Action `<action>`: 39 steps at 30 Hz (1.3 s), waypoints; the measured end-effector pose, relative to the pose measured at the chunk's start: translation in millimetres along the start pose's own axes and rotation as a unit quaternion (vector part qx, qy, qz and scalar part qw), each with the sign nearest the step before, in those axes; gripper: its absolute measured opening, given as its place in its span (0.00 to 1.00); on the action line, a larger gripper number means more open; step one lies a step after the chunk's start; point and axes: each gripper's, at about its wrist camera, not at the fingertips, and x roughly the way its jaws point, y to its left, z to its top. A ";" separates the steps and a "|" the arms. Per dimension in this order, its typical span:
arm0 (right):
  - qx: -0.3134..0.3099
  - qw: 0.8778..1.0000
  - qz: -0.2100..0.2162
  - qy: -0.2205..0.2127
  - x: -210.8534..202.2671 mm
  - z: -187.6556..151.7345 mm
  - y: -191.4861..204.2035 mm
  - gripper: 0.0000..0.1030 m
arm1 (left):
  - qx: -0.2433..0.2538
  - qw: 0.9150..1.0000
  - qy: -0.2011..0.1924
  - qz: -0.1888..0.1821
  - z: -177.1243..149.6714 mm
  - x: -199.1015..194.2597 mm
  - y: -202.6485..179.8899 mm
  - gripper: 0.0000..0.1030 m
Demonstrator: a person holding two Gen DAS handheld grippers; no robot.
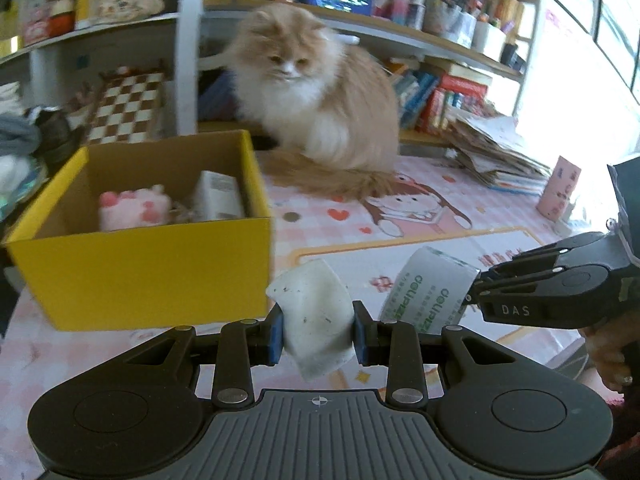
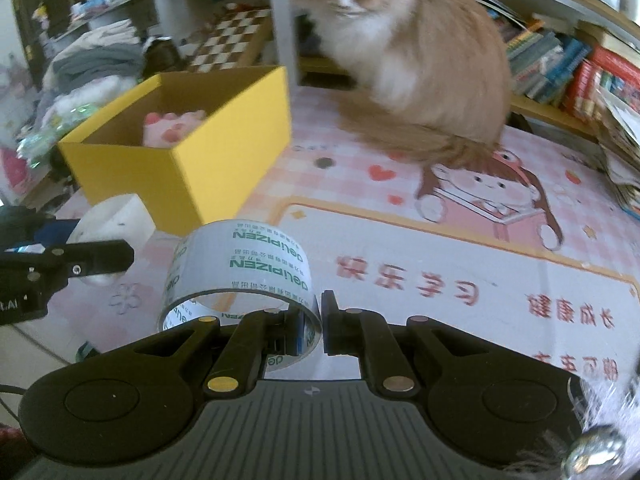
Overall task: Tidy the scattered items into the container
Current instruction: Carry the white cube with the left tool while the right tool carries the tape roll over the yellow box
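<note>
Box (image 1: 140,264), yellow cardboard, open-topped, on the pink cartoon-printed mat (image 1: 420,248) covering the tabletop, left of centre in the left wrist view. Inside it: a pink-and-white plush toy (image 1: 134,210) and, just right of that, a small white carton (image 1: 218,196) leaning upright. Nearer than the box and off its right front corner, left gripper (image 1: 318,330) with jaws clamped on a white, speckled chunk of foam-like material (image 1: 314,316), held clear above the mat. Right of that chunk, a roll of clear tape (image 1: 424,292) with green print, pinched by the right gripper (image 1: 474,294) reaching in from the right edge. Behind the box and to its right, a fluffy cream-and-white cat (image 1: 316,96) sitting on the mat before crowded bookshelves (image 1: 440,92). A coin (image 1: 291,216) flat on the mat between box and cat's tail.

Right wrist view: box (image 2: 224,152) at upper left, plush toy (image 2: 172,128) visible inside. Right gripper (image 2: 320,324) with jaws closed tight on the wall of the tape roll (image 2: 240,272), roll lifted off the mat, nearer than the box. Left of the roll, left gripper (image 2: 105,250) with the white chunk (image 2: 114,220), just before the box's near corner. Cat (image 2: 408,48) beyond, right of the box.
</note>
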 end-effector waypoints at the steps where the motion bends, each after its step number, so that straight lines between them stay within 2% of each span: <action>1: -0.007 1.000 0.005 0.001 0.9 1.8 5.4 0.08 | -0.005 1.000 -0.002 0.004 -1.1 -3.8 4.8 0.31; 12: -0.075 0.996 0.056 0.009 11.1 19.9 52.1 0.08 | -0.072 0.995 -0.028 0.064 -14.7 -39.5 50.7 0.30; 18: -0.098 0.992 0.074 0.007 11.9 28.2 66.7 0.08 | -0.091 0.991 -0.045 0.083 -13.6 -51.3 65.3 0.30; 32: -0.119 0.988 0.097 -0.006 13.5 50.9 83.6 0.08 | -0.118 0.985 -0.080 0.096 0.5 -61.3 89.4 0.30; 39: -0.123 0.988 0.097 -0.018 10.1 67.1 88.5 0.08 | -0.126 0.982 -0.108 0.090 12.8 -60.0 102.1 0.30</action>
